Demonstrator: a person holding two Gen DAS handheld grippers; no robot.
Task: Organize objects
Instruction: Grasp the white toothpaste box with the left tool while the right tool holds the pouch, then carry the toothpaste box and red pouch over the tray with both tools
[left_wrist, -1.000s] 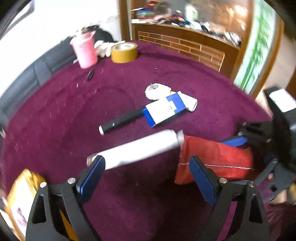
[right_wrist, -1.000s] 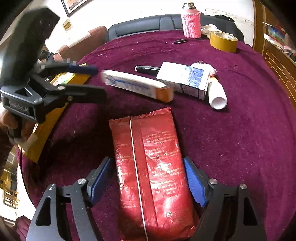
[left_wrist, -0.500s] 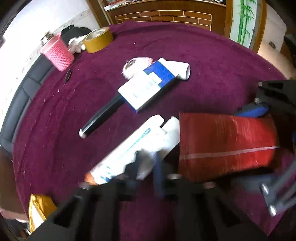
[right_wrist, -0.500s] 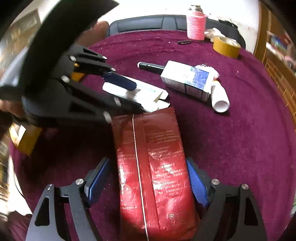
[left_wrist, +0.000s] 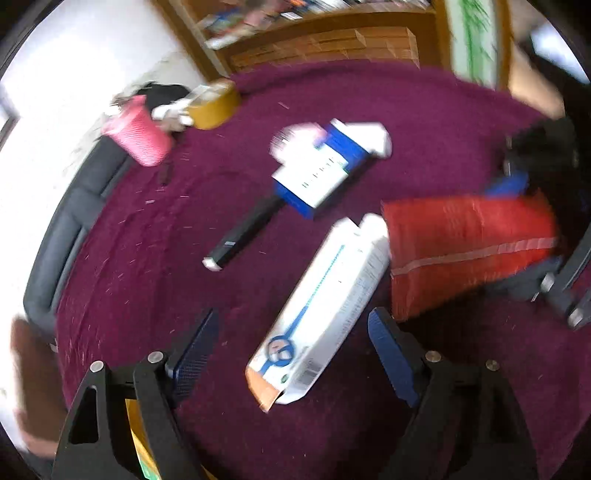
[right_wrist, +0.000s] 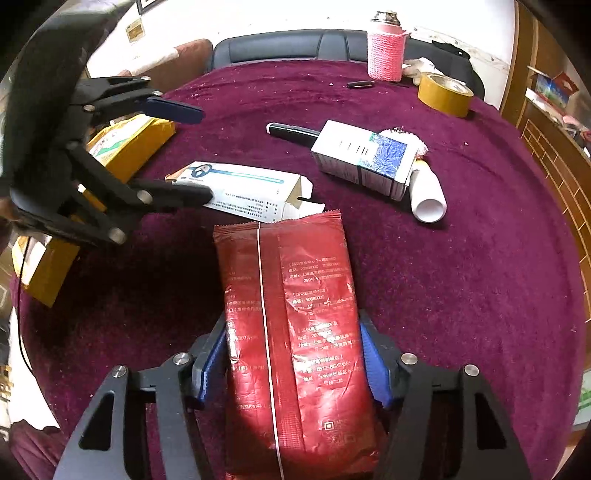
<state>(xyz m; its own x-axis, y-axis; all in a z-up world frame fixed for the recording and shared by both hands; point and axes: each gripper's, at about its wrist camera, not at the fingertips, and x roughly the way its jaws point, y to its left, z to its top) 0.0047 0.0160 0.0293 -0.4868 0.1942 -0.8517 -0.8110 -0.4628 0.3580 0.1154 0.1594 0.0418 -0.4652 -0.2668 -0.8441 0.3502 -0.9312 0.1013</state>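
A red foil packet (right_wrist: 291, 314) lies lengthwise on the maroon cloth. My right gripper (right_wrist: 293, 358) is closing on it, and its blue pads touch both long sides. In the left wrist view the red packet (left_wrist: 469, 243) sits at the right. A long white and blue box (left_wrist: 321, 310) lies flat with its open end against the packet. My left gripper (left_wrist: 293, 343) is opening and straddles that box, with its pads clear of it. In the right wrist view the left gripper (right_wrist: 203, 153) hangs over the box (right_wrist: 243, 192).
Farther back lie a blue and white carton (right_wrist: 362, 158), a black pen (right_wrist: 291, 130) and a white tube (right_wrist: 426, 195). A yellow tape roll (right_wrist: 445, 94) and a pink knit-covered bottle (right_wrist: 384, 55) stand at the far edge. A yellow packet (right_wrist: 129, 144) lies at the left.
The left gripper closed around the white box, rolled, and has opened again, leaving the box flat against the red packet. The right jaws have narrowed onto the red packet.
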